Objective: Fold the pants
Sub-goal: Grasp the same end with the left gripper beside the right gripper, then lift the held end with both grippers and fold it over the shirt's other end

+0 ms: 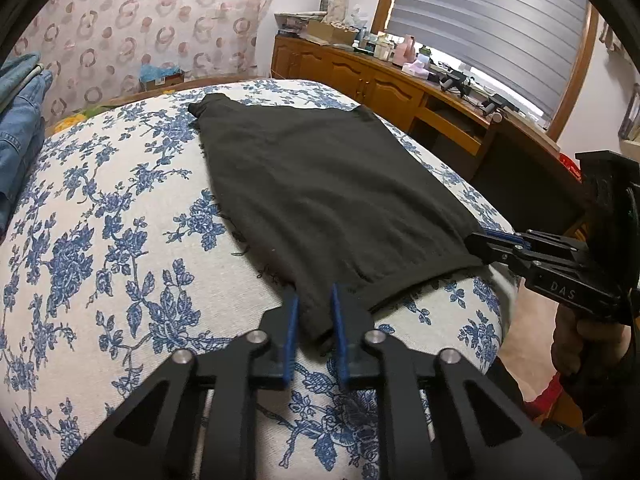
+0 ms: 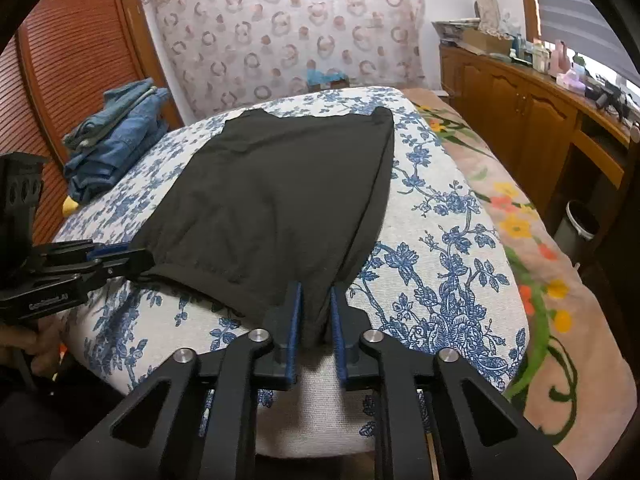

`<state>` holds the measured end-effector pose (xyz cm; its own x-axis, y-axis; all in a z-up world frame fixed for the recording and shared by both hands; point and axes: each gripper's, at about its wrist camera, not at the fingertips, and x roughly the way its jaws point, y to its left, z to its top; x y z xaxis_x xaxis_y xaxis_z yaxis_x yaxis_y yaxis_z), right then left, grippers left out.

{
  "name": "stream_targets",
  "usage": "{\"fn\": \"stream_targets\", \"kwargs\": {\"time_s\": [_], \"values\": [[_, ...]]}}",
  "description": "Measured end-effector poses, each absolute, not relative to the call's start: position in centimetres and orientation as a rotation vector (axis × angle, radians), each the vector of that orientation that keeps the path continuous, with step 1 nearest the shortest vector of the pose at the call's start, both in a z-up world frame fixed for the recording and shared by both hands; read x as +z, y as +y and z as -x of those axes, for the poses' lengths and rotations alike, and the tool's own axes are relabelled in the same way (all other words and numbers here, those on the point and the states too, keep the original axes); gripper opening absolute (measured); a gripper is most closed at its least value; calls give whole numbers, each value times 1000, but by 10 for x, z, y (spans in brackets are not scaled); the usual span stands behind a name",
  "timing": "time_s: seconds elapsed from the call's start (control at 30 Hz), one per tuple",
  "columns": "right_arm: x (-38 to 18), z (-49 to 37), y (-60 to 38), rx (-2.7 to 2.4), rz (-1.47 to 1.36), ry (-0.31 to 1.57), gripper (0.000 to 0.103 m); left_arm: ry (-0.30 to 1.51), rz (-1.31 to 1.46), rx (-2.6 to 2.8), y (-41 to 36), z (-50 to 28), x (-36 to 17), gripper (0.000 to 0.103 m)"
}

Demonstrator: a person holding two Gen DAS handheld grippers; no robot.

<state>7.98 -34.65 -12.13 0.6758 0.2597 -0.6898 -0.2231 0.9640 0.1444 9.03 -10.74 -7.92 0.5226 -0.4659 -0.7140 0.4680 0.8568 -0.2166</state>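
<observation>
Black pants (image 1: 320, 184) lay flat on the floral bed (image 1: 100, 240); the left hand-held gripper (image 1: 314, 312) and right hand-held gripper (image 2: 314, 304) each pinched a near corner.

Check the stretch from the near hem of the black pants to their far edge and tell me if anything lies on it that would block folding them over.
Nothing visible lies on the black pants; the jeans pile sits off to the side.
</observation>
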Motion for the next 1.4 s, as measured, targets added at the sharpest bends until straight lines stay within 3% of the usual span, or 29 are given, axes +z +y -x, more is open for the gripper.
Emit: {"fn": "stream_targets", "kwargs": {"time_s": [0.87,1.4], "values": [[-72,-65,-341,383,-66,690,5,744,-4,-589,-88,-68,-27,4],[65,-110,-297,489,29,407,4,506,5,-545,-58,-113,101,2]]}}
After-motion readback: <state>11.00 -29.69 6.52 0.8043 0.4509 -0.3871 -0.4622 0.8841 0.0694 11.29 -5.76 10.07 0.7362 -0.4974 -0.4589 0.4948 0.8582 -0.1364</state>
